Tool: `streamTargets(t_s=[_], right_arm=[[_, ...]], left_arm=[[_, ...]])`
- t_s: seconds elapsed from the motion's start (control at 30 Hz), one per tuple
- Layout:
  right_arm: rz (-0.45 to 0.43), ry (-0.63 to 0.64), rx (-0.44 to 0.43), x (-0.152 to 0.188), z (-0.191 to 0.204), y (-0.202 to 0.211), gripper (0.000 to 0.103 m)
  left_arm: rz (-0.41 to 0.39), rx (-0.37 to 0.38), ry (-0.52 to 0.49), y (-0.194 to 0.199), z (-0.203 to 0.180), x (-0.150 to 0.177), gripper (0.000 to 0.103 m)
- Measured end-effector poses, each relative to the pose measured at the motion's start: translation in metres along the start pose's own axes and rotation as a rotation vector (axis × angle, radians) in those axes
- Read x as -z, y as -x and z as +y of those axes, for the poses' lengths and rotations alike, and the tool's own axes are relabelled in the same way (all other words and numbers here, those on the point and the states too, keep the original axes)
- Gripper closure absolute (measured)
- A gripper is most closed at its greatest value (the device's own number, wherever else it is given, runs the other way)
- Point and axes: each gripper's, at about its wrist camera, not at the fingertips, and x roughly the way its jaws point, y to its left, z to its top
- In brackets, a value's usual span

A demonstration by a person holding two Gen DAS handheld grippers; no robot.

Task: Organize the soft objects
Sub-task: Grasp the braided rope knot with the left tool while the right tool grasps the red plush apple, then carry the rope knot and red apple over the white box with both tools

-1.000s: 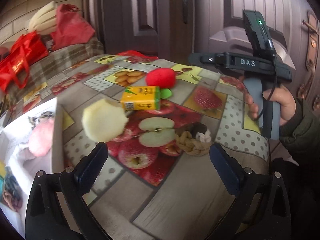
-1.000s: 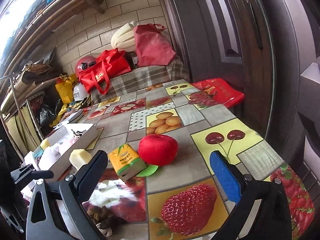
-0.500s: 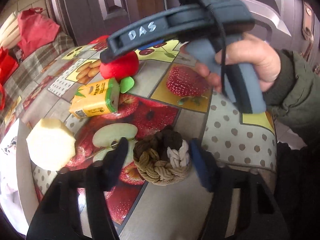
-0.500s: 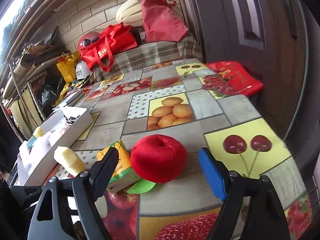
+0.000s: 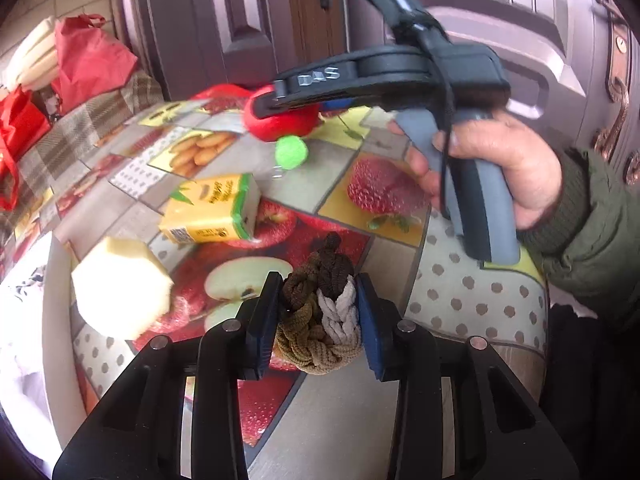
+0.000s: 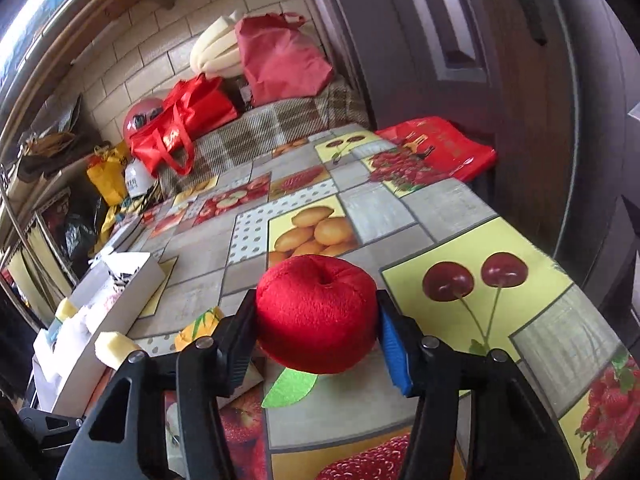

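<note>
My left gripper (image 5: 318, 320) is shut on a braided rope knot (image 5: 320, 312) of brown, tan and white cord, near the table's front edge. My right gripper (image 6: 316, 330) is shut on a red plush apple (image 6: 316, 316) with a green felt leaf (image 6: 288, 388). In the left wrist view the apple (image 5: 280, 124) hangs lifted off the table in the right gripper. A pale yellow foam piece (image 5: 120, 288) and a yellow juice carton (image 5: 212, 210) lie on the fruit-print tablecloth (image 5: 328, 172).
A white box (image 6: 120, 300) holding soft items stands at the table's left side. Red bags (image 6: 180, 120) and foam lie on a checked bench behind. A dark door (image 6: 460, 60) is close on the right. A red bag (image 6: 436, 148) lies at the table's far corner.
My left gripper moved in and shut on the rope knot. My right gripper moved to the plush apple, shut on it and raised it off the table.
</note>
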Motion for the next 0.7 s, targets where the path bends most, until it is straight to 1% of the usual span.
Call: streamTargets(t_s=[0.1, 0.2, 0.3, 0.4, 0.47, 0.6, 0.7], right_arm=[[-0.083, -0.036, -0.019, 0.002, 0.001, 0.021, 0.047], [-0.150, -0.046, -0.041, 0.008, 0.009, 0.039, 0.047], [-0.212, -0.030, -0.060, 0.014, 0.022, 0.054, 0.047], [-0.263, 0.003, -0.067, 0.020, 0.037, 0.066, 0.047], [-0.279, 0.028, -0.073, 0.023, 0.046, 0.069, 0.047], [-0.285, 0.071, -0.093, 0.026, 0.062, 0.069, 0.047], [-0.287, 0.100, -0.105, 0.028, 0.071, 0.068, 0.047]], left_arm=[[-0.073, -0.015, 0.056, 0.014, 0.011, 0.002, 0.067], [-0.156, -0.039, 0.098, 0.030, 0.017, 0.004, 0.067], [-0.226, -0.084, 0.128, 0.044, 0.023, 0.007, 0.067], [-0.264, -0.169, 0.121, 0.055, 0.026, 0.012, 0.067], [-0.283, -0.203, 0.134, 0.062, 0.031, 0.016, 0.067], [-0.307, -0.232, 0.191, 0.074, 0.049, 0.023, 0.067], [-0.321, -0.253, 0.215, 0.081, 0.057, 0.030, 0.067]])
